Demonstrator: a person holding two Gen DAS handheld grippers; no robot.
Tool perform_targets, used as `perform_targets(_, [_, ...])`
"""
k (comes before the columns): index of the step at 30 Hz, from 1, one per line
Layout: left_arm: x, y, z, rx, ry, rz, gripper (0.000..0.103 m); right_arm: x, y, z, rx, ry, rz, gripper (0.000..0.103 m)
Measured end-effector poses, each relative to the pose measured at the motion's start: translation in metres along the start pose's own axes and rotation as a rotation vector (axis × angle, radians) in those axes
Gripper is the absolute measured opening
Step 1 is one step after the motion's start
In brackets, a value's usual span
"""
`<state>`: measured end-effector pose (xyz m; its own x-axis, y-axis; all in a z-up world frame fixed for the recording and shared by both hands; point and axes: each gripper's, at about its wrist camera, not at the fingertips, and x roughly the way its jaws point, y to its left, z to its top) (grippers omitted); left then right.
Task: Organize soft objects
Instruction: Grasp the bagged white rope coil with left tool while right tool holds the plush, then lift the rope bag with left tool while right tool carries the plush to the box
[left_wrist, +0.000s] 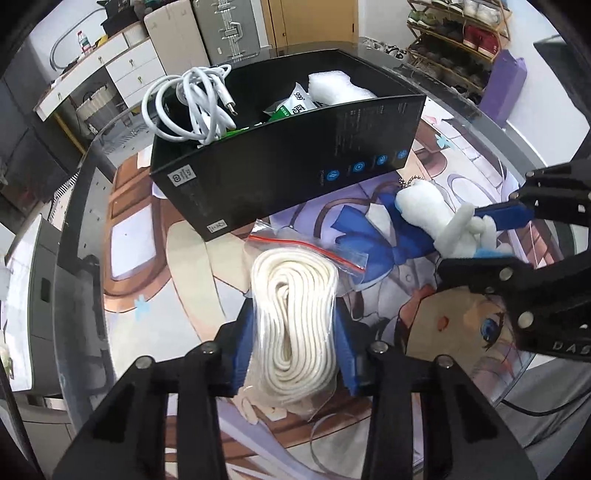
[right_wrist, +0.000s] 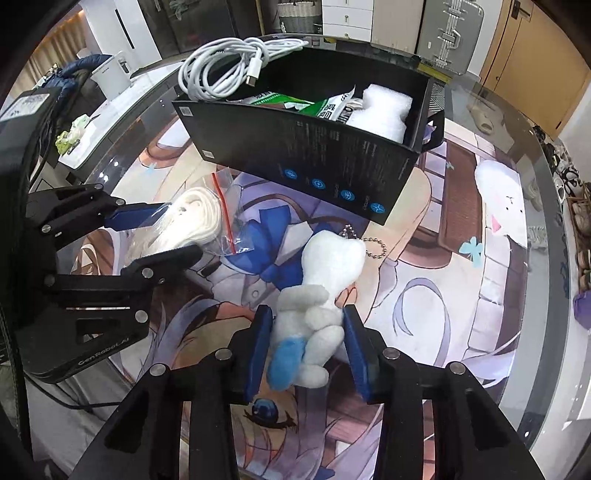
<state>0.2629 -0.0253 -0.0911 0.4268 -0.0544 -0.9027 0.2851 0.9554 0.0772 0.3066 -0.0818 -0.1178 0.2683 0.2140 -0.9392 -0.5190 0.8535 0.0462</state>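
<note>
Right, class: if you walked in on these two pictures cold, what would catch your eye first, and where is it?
Probably the black box at the table's far side, with a white cable spilling over its corner. Nearer, the left gripper clamps a bagged coil of cream rope, while the right gripper flanks a white plush toy with a bead chain.

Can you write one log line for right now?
left gripper: shut on rope bag | right gripper: shut on plush toy | box: open
</note>
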Motion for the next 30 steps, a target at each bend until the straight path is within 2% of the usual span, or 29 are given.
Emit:
perform_targets(5, [-0.009,0.002,0.001,-0.01,-0.01,-0.033,0.034,-0.009,0.0,-0.001,-0.004,-0.015,0.012,0.039])
perform_targets(18, [-0.04,-0.001,0.002,0.005,-0.071,-0.063,0.034,-0.044,0.013,-0.005,-0.037,-0.083,0.016,0.039])
perform_targets(30, [-0.09,-0.001,0.009,0.004,-0.19,-0.091,0.034,-0.09,0.032,-0.002,-0.064,-0.199,0.033,0.039])
